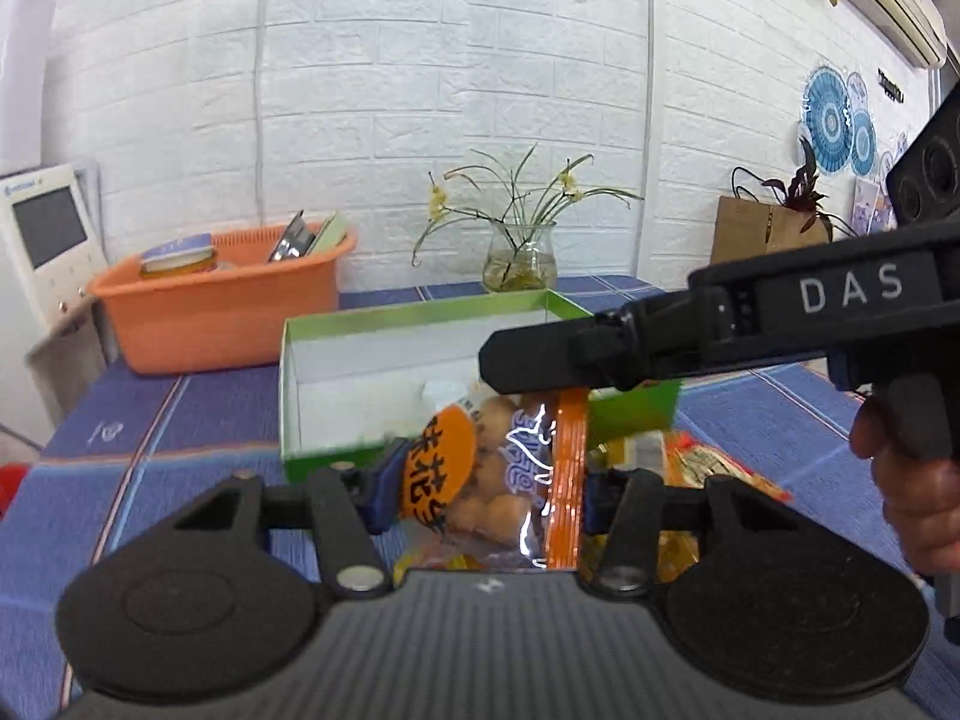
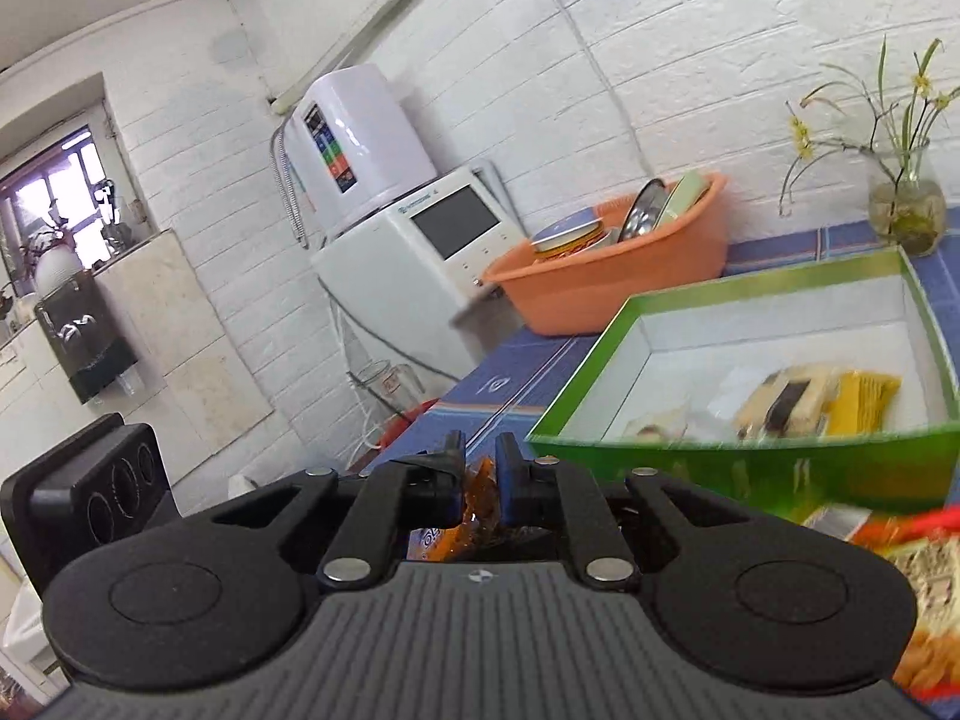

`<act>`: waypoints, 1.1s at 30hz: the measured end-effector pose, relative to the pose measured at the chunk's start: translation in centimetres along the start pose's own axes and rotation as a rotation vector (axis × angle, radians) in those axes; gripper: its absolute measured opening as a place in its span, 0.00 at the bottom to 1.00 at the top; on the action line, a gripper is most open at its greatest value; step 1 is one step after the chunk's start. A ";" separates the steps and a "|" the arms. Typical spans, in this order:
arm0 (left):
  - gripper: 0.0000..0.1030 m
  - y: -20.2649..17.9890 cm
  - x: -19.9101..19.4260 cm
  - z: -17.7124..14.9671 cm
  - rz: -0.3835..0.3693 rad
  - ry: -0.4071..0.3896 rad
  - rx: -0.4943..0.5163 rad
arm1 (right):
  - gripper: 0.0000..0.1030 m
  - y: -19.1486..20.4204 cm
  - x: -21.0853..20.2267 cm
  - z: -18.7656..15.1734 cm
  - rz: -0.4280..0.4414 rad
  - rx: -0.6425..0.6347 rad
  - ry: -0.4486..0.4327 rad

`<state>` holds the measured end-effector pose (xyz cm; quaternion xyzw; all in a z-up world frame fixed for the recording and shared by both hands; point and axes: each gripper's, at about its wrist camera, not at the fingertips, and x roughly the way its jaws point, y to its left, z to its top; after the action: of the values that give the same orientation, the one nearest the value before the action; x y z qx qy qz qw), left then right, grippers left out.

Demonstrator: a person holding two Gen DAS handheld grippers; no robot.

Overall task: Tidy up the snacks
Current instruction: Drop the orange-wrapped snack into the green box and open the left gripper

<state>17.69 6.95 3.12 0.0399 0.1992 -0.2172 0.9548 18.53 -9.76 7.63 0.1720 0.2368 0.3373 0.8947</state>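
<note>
A clear snack bag (image 1: 498, 468) with an orange label and orange sealed edge hangs between both grippers, just in front of the green box (image 1: 318, 450). My left gripper (image 1: 492, 495) has its blue pads against the bag's two sides. My right gripper (image 1: 576, 354) comes in from the right and pinches the bag's orange top edge; in its own view it (image 2: 480, 480) is shut on that orange edge (image 2: 480, 498). The green box (image 2: 750, 450) has a white inside and holds a few wrapped snacks (image 2: 804, 402).
An orange basin (image 1: 222, 312) with dishes and a tin stands at the back left. A glass vase of flowers (image 1: 519, 258) is behind the box. More snack packets (image 1: 714, 468) lie on the blue tablecloth (image 1: 180, 420) to the right. A white appliance (image 2: 420, 252) sits beyond the table's left end.
</note>
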 end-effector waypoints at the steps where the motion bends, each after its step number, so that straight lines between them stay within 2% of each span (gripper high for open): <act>1: 0.50 0.1 1.0 0.9 -0.001 -0.003 0.011 | 0.18 -0.4 0.2 0.7 -0.013 -0.006 -0.005; 6: 0.52 1.1 6.6 4.7 -0.035 -0.006 -0.002 | 0.18 -2.8 1.5 3.8 -0.084 -0.048 -0.079; 9: 0.52 1.2 10.0 5.1 -0.022 0.020 0.017 | 0.19 -5.3 2.5 3.9 -0.120 -0.030 -0.129; 11: 0.54 1.2 11.8 4.7 0.013 0.055 0.027 | 0.42 -7.2 3.1 3.3 -0.126 -0.002 -0.141; 12: 0.53 1.3 12.3 4.3 0.030 0.066 0.024 | 0.49 -8.0 3.2 2.9 -0.144 0.030 -0.146; 13: 0.54 1.5 12.5 3.8 0.034 0.068 0.018 | 0.73 -8.7 3.0 2.6 -0.153 0.069 -0.153; 14: 0.65 1.8 12.6 3.4 0.023 0.078 0.009 | 0.95 -9.4 2.6 2.3 -0.144 0.102 -0.160; 17: 0.82 2.2 12.2 2.3 0.057 0.067 0.017 | 0.97 -10.1 1.0 1.7 -0.121 0.141 -0.206; 19: 0.87 2.3 11.3 1.7 0.088 0.064 0.035 | 0.97 -10.1 -0.1 1.7 -0.112 0.154 -0.225; 22: 0.94 3.2 9.2 0.8 0.110 0.050 0.013 | 0.97 -9.7 -0.9 1.5 -0.033 0.189 -0.194; 23: 1.00 3.5 8.4 0.6 0.112 0.045 0.001 | 0.96 -9.5 -0.9 1.3 -0.005 0.191 -0.165; 26: 0.99 4.6 6.6 0.1 0.126 0.041 -0.010 | 0.96 -8.5 -0.6 0.6 0.043 0.169 -0.090; 29: 0.99 5.2 5.7 -0.6 0.172 0.058 -0.008 | 0.96 -8.1 0.2 0.0 0.035 0.168 -0.035; 33: 0.99 4.6 4.8 -2.5 0.130 0.089 0.053 | 0.93 -7.8 1.2 -0.9 0.045 0.153 0.047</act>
<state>22.75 9.59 -1.19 0.0875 0.2325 -0.1580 0.9557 22.91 -14.32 2.87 0.2371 0.2788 0.3421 0.8655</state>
